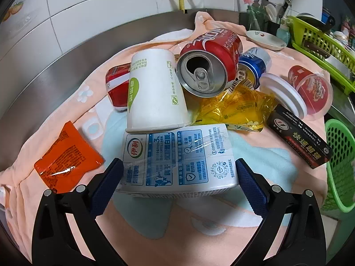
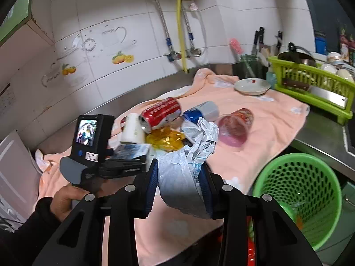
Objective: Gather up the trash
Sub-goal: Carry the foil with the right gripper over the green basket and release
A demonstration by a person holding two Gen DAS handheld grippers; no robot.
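On the towel (image 1: 255, 226), the left gripper (image 1: 178, 175) has its jaws around the milk carton (image 1: 177, 159), touching both sides. Behind lie a cup (image 1: 155, 93) and can (image 1: 208, 66). The right gripper (image 2: 178, 186) is clamped on crumpled paper (image 2: 186, 161) beside the basket (image 2: 299, 199).

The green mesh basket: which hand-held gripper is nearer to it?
Right. The right hand-held gripper, holding crumpled paper, is just beside the green mesh basket. The left hand-held gripper is farther, at the milk carton.
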